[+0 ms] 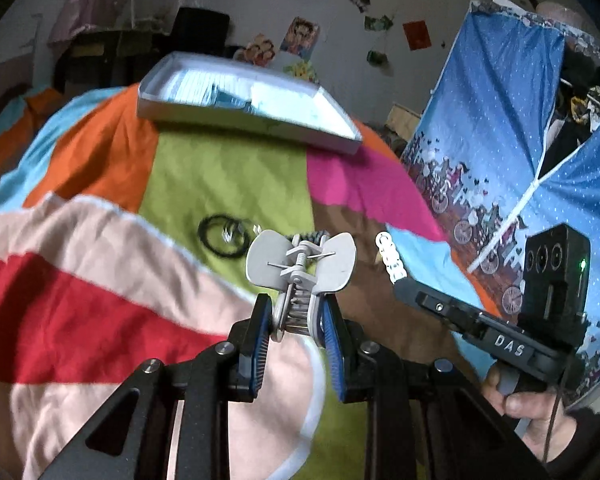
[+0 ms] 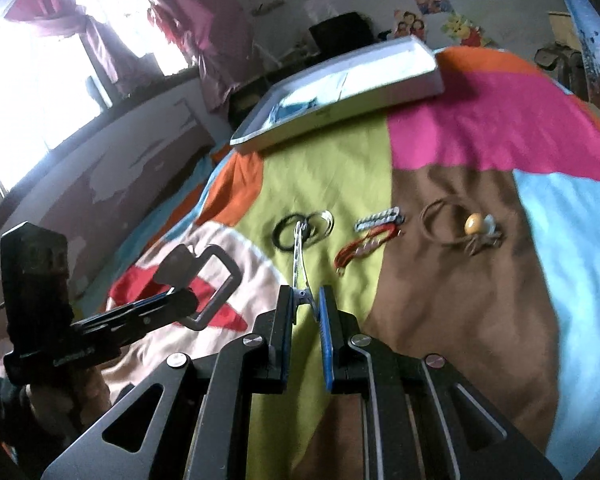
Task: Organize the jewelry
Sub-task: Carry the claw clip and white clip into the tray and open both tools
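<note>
Grey plastic claw clip (image 1: 300,268): clamped in my left gripper (image 1: 298,334); both blue pads pinch its handles above the pale patch of the bedspread (image 1: 228,172), wings spread ahead of my fingers.
Left gripper from the right camera: it shows at the left edge (image 2: 180,292), shut on the clip (image 2: 204,280).
Black hair ties (image 2: 290,234): lying on the green patch, towards the middle of the bedspread (image 2: 452,120), overlapping a pair of silver rings (image 2: 322,222).
Silver slide clip (image 2: 300,258): pinched at its near end in my right gripper (image 2: 305,306); pads closed on it, its tip reaching over the black ties.
Same clip from the left camera: a white scalloped strip (image 1: 389,258) sticking out of my right gripper (image 1: 400,286) over the brown patch.
Beaded bar clip (image 2: 380,218): on the green-brown seam, just right of the rings.
Red cord bracelet (image 2: 360,250): just nearer than the bar clip, touching or almost so.
Brown hair tie with a yellow bead (image 2: 460,226): on the brown patch, right of the red cord, apart from it.
White tray (image 2: 340,92): at the far edge of the bedspread, beyond the green patch; contents blurred.
</note>
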Available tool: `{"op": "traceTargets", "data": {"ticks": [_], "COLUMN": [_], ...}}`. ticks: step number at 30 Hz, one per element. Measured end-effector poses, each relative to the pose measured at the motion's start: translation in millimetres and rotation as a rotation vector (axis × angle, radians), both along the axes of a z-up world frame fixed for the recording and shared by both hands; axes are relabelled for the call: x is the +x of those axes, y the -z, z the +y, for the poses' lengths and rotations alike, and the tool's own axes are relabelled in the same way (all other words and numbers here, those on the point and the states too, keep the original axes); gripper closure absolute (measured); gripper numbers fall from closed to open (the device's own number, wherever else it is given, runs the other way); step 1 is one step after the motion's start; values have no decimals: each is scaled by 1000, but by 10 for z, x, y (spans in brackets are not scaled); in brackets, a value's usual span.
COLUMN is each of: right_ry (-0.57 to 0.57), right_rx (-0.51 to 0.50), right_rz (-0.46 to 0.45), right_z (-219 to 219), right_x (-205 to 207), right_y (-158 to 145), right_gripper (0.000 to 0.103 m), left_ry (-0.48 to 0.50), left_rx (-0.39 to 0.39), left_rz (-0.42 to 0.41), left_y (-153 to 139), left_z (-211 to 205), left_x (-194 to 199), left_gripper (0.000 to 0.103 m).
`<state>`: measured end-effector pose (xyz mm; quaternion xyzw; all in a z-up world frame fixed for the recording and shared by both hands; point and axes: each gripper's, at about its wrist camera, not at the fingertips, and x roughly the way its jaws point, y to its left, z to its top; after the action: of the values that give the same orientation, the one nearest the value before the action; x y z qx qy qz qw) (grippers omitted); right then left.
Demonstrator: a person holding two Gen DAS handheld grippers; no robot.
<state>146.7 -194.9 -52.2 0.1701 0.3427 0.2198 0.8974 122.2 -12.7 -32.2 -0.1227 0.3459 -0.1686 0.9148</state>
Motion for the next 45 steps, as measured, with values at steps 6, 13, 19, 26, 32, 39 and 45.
{"op": "traceTargets", "data": {"ticks": [6,13,19,26,32,39,45], "right_ry": [27,-4,-35,-32,-33,-15,4], "right_rx": [20,-38,-149,-190,-216,-238,-233], "right_rz": [-82,-168,-162,-112,-98,-88,-71], "right_z": [-104,-144,34,286,515,589,552], "right_x": [229,934,1726,2331,2550,2610,2567], "right_y": [-230,-664,-875,-891,-782,-687,-672], "right_gripper": [92,92,92,92,92,91,77], "left_ry": [-66,-198,-281,-276,-289,-302,-292], "left_rx": [-14,17,104,152,143,160,213], "left_rz": [-57,-104,-116,-79,-53,-24,-29], "left_y": [-303,-603,-653,-566,-478,-415,-420], "left_z": [-27,189,405,544,634,623,521], "left_x": [394,1156,1850,2414,2558,2620,2543], "left_gripper": [79,79,79,79,78,78,52]}}
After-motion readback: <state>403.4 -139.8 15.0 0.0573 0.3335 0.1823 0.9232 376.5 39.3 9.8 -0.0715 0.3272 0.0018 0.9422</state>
